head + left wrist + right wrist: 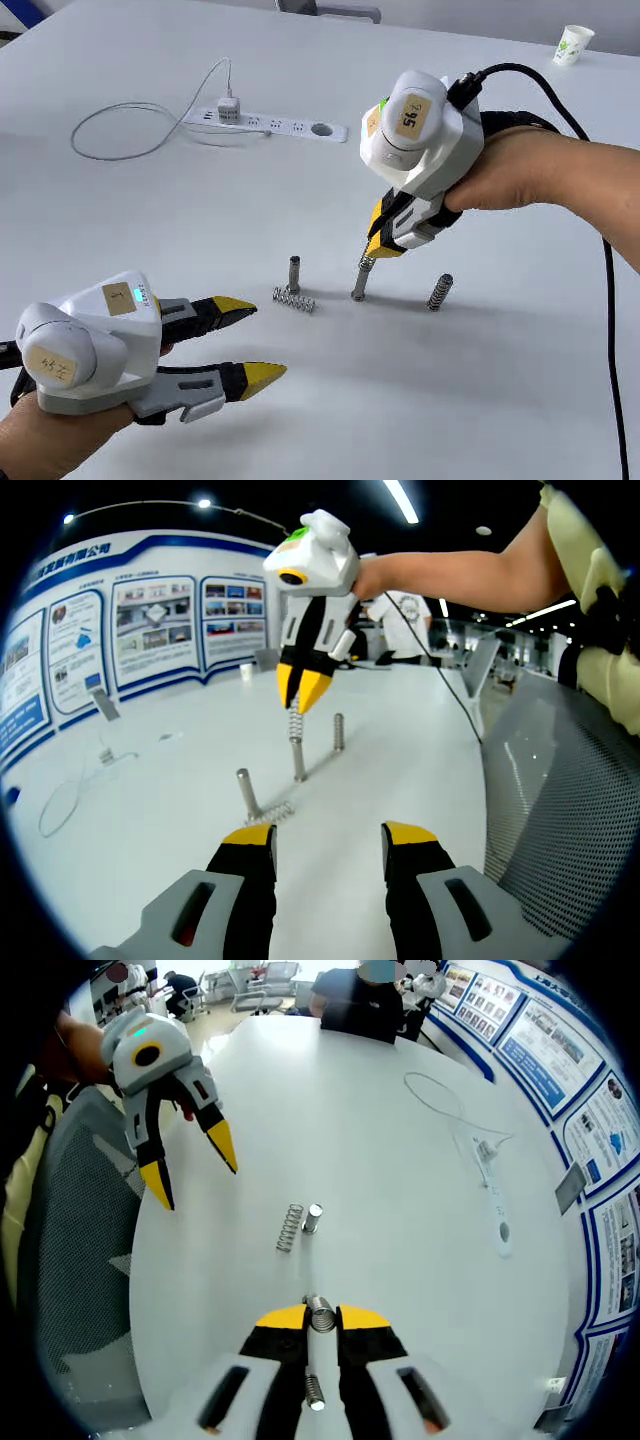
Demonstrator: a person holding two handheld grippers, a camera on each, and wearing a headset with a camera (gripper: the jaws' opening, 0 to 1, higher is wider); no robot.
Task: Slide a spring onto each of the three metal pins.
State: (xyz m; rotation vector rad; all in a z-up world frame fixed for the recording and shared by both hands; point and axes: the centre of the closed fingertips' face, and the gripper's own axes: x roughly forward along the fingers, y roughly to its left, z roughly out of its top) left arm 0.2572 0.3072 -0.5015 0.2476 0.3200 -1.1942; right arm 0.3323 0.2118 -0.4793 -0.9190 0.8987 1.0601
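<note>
Three metal pins stand on the white table (150, 220). The left pin (294, 272) is bare, and a loose spring (294, 298) lies at its foot. My right gripper (380, 247) points down over the middle pin (358, 289), shut on a spring (367, 264) at the pin's top. The right pin (440, 291) carries a spring. In the right gripper view the held spring (320, 1315) sits between the yellow fingertips (285, 1318). My left gripper (250, 342) hovers open near the front left with nothing in it; its view shows the bare pin (245, 792) and loose spring (275, 813) just ahead.
A white power strip (270, 124) with a charger and looped cable (110, 130) lies at the back left. A paper cup (573, 44) stands at the far right corner. A mesh chair back (560, 800) is beside the table.
</note>
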